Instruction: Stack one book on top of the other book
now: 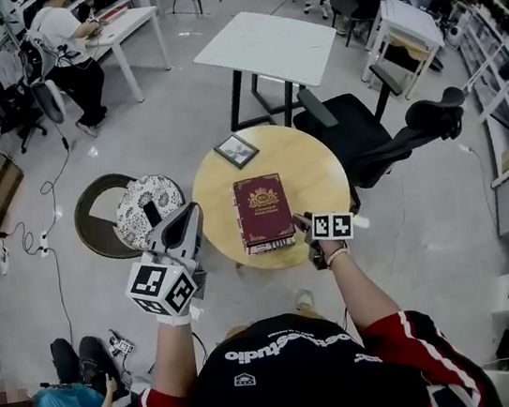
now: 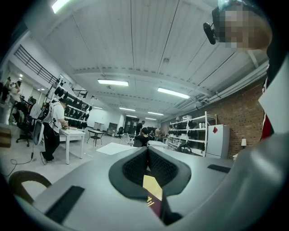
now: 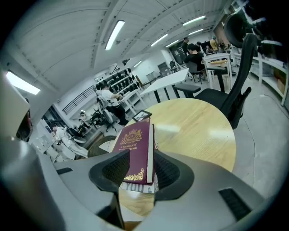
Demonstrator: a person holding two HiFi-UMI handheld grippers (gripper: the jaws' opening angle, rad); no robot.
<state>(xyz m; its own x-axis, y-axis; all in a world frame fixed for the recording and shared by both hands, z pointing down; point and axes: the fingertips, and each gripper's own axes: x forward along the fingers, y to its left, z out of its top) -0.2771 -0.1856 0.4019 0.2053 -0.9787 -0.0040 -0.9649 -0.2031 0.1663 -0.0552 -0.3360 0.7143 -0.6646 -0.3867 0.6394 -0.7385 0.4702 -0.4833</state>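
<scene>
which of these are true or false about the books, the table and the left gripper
1. The maroon book lies on a second book: true.
2. The left gripper has its jaws wide apart: false, they are together.
3. A framed picture lies on the round table: true.
4. The books stand upright side by side: false, they lie flat, one on the other.

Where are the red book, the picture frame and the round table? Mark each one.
red book (image 1: 263,208): head view, middle of its cover.
picture frame (image 1: 236,150): head view, its centre.
round table (image 1: 310,166): head view, bare top right of the red book.
</scene>
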